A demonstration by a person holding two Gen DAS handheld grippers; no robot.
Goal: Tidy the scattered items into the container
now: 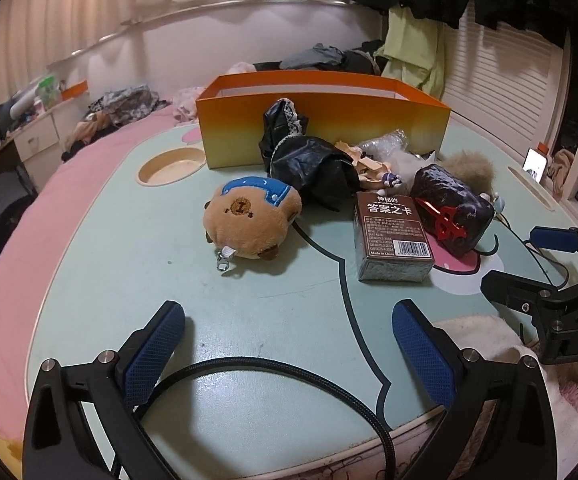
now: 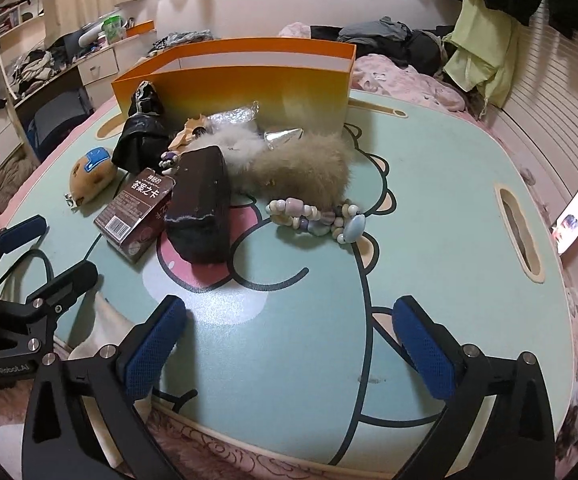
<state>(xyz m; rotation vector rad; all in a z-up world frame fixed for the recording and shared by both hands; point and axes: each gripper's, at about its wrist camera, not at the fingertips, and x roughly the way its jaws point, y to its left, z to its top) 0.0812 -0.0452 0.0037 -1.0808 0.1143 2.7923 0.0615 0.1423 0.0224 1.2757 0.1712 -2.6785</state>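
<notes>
Bedroom, mint cartoon lap table [image 1: 137,272] set on pink bedding. Orange container [image 1: 325,128] stands upright at the far edge. Scattered just in front: bear plush [image 1: 249,220], brown card box [image 1: 391,240] touching dark case [image 1: 453,208], black garment [image 1: 309,160], fur tuft [image 2: 301,168], bead bracelet [image 2: 317,220]. My left gripper [image 1: 289,354] is spread wide, holding nothing; my right gripper [image 2: 289,354] likewise, both over bare table near the front edge.

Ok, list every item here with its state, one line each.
Left tongs: open, empty.
Right tongs: open, empty.
Orange box: open-topped, upright.
Bear plush: lying on table.
Card box: flat on table.
Dark case: leaning on card box.
Bead bracelet: outside the box.
</notes>
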